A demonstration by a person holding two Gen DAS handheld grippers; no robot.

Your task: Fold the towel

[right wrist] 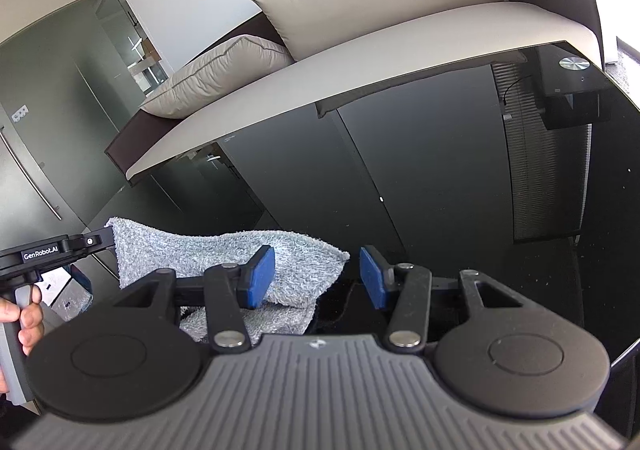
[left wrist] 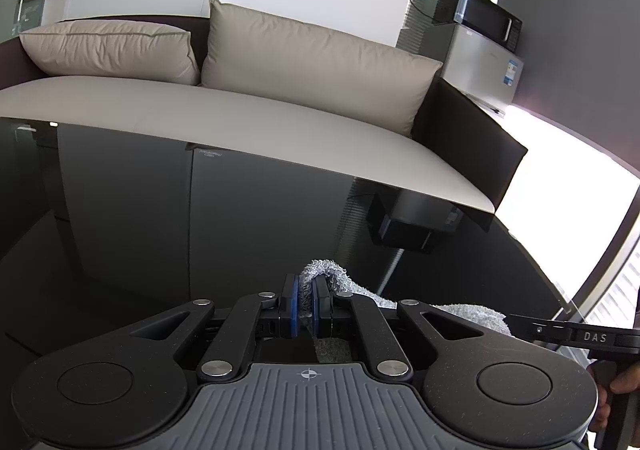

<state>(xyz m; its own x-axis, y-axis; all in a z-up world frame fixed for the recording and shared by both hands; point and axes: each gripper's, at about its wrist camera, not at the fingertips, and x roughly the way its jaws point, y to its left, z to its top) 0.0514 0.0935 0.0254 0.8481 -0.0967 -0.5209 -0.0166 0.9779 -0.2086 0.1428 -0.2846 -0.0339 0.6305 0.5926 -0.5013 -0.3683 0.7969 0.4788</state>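
A grey terry towel [right wrist: 192, 250] lies partly lifted on the black glass table [right wrist: 440, 190]. In the left wrist view my left gripper [left wrist: 306, 290] is shut on a bunched edge of the towel [left wrist: 328, 274], which bulges up between the blue pads. My right gripper [right wrist: 318, 274] stands open. Its left pad [right wrist: 260, 274] is over the towel's right end and its right pad [right wrist: 372, 278] is over bare glass. The pads press on nothing. The towel's far left corner hangs from the left gripper [right wrist: 105, 239], seen from the side.
A sofa [left wrist: 240, 114] with beige cushions runs along the table's far edge. A small fridge with a microwave [left wrist: 484, 14] on it stands at the back right. A person's hand [right wrist: 28, 318] grips the left handle. The right gripper's body [left wrist: 592, 336] shows at the lower right.
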